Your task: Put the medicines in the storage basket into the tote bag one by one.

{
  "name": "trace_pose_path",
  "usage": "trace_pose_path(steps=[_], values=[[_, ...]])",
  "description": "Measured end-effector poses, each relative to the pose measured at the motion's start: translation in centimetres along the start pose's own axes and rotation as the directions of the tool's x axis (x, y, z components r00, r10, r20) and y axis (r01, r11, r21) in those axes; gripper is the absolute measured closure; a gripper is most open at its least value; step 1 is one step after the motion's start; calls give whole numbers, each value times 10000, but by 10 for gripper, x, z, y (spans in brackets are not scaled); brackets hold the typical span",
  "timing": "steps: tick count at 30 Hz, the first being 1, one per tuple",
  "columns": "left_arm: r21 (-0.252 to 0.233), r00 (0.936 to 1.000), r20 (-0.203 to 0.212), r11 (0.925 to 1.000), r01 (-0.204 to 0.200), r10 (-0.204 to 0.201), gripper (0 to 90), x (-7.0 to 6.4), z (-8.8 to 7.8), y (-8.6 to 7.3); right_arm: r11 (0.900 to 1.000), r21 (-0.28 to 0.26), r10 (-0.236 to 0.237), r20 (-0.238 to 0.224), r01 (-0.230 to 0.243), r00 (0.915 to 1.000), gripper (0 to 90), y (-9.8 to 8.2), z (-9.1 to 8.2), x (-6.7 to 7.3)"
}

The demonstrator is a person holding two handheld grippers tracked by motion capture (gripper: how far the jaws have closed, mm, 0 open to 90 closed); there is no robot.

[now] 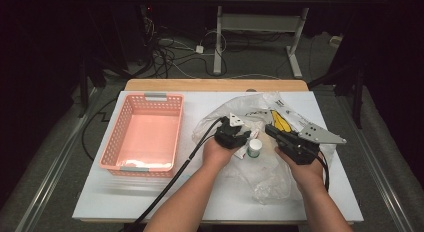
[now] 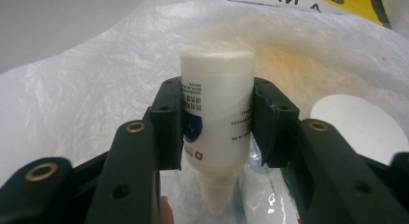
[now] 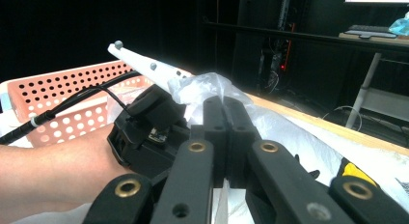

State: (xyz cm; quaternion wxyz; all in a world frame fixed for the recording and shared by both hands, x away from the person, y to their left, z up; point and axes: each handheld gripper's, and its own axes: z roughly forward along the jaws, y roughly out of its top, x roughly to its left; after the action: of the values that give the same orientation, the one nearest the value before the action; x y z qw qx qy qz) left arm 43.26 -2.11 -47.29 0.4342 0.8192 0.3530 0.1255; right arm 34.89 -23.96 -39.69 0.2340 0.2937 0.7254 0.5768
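My left gripper (image 2: 217,96) is shut on a small white dropper bottle (image 2: 217,113), its pads pressing both sides and its nozzle pointing back toward the camera. In the high view the left gripper (image 1: 245,138) reaches over a crumpled clear plastic bag (image 1: 265,177) at the table's middle. My right gripper (image 1: 268,128) sits just right of it with its jaws pressed together (image 3: 224,103) on a raised fold of the plastic bag (image 3: 205,84).
A pink perforated basket (image 1: 117,127) stands on the left of the white tabletop (image 1: 100,197). A white-lidded small jar (image 1: 254,146) lies in the bag beside the left gripper. A yellow packet (image 1: 280,121) lies farther back in the bag.
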Motion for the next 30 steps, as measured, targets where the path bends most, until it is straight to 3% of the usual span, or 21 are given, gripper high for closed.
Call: trace_pose_path(steps=[9, 14, 22, 30], values=[[-63, 10000, 4, 10000, 60, -60, 566, -3, 8, 4, 10000, 9, 17, -53, -17, 10000, 900, 0, 0, 1], [68, 9998, 63, 9998, 190, -190, 407, -2, 1, 7, 10000, -16, 13, -46, -13, 10000, 900, 0, -1, -1], [-54, 9986, 520, 10000, 9, -6, 364, -10, -28, -1, 10000, 17, -14, -48, 14, 10000, 900, 0, -1, 1], [-454, 9971, 751, 9989, -122, 156, 364, -18, -64, -24, 9999, 78, -117, -28, 118, 9999, 900, 0, 0, 3]])
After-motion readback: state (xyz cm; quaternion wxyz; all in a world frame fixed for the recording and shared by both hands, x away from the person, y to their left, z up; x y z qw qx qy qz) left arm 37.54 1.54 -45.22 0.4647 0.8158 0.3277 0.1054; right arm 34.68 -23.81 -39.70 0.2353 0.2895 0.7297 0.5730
